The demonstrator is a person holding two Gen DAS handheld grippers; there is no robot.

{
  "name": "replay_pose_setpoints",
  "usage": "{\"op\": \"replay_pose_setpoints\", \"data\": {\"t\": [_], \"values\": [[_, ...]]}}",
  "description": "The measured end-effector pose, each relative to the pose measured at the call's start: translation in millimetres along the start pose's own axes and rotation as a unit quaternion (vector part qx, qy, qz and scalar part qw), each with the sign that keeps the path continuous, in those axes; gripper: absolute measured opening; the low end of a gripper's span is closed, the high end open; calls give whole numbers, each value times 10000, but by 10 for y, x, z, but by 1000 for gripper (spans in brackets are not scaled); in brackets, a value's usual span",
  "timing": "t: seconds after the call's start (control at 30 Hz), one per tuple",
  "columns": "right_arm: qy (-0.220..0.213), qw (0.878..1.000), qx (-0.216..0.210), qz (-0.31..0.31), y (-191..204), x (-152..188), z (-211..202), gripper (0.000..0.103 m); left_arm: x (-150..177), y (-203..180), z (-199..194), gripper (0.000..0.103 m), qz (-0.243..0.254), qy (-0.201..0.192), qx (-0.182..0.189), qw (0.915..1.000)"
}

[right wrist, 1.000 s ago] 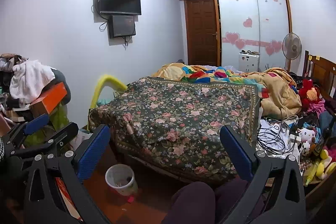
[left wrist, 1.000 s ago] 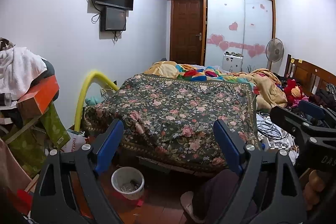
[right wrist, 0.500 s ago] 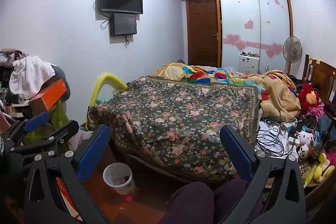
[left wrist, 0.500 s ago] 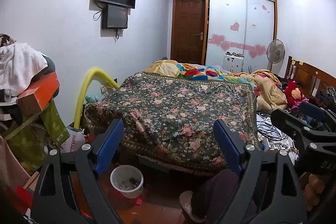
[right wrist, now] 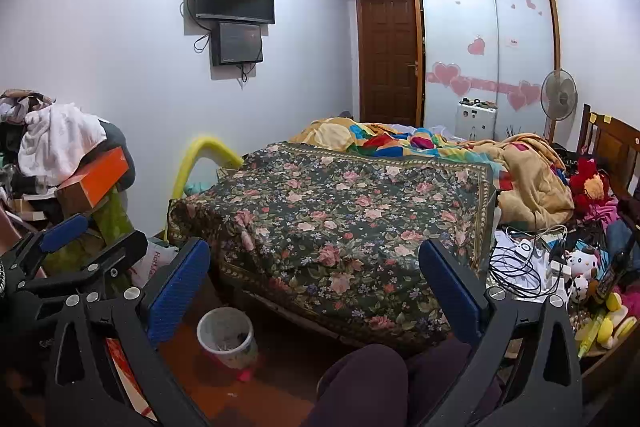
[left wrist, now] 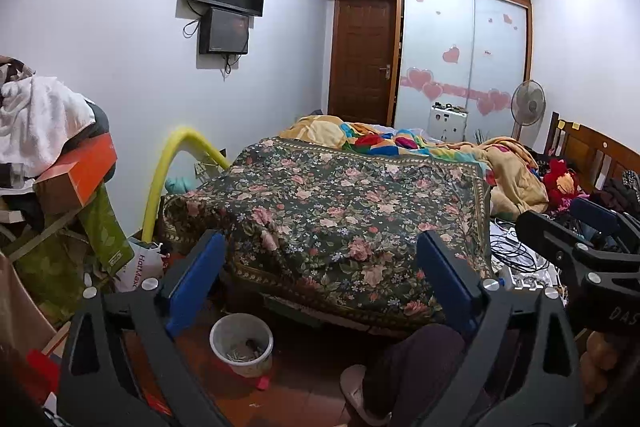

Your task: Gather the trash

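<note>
A small white waste bin (left wrist: 241, 344) with scraps inside stands on the red-brown floor at the foot of the bed; it also shows in the right wrist view (right wrist: 226, 337). A small pink scrap (right wrist: 245, 374) lies on the floor beside it. My left gripper (left wrist: 320, 281) is open and empty, held above the bin and facing the bed. My right gripper (right wrist: 314, 285) is open and empty, level with it. The right gripper also shows at the right edge of the left wrist view (left wrist: 580, 239), and the left gripper at the left edge of the right wrist view (right wrist: 72, 247).
A bed with a floral cover (left wrist: 340, 219) fills the middle. A pile of clothes and boxes (left wrist: 52, 163) stands at left. Cables and toys (right wrist: 560, 267) clutter the bed's right side. The person's knees (right wrist: 380, 383) are below. A fan (right wrist: 558, 95) and wardrobe stand behind.
Both views have shifted slightly: the bed and bin sit a little lower and closer. Both grippers stay open.
</note>
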State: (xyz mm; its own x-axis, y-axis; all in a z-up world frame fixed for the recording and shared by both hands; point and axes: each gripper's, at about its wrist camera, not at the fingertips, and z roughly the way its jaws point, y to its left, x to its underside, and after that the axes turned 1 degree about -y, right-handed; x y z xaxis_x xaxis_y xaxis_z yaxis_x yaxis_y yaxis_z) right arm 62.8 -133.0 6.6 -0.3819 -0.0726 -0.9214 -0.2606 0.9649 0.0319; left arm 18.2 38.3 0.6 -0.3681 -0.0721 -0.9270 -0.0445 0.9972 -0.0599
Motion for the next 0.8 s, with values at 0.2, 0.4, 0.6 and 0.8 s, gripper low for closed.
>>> {"op": "replay_pose_setpoints", "data": {"t": [0.2, 0.4, 0.6, 0.8], "values": [[2, 10000, -20, -10, -14, 3, -1, 103, 10, 7, -20, 98, -28, -21, 26, 10000], [-3, 10000, -36, -30, -58, 3, -4, 103, 24, -21, -17, 98, 32, -13, 19, 10000], [-11, 10000, -26, -21, -55, 3, -5, 103, 22, -12, -10, 98, -11, 12, 38, 10000], [8, 10000, -52, -28, -106, -2, -3, 103, 22, 9, 0, 99, -98, 29, 48, 9999]]}}
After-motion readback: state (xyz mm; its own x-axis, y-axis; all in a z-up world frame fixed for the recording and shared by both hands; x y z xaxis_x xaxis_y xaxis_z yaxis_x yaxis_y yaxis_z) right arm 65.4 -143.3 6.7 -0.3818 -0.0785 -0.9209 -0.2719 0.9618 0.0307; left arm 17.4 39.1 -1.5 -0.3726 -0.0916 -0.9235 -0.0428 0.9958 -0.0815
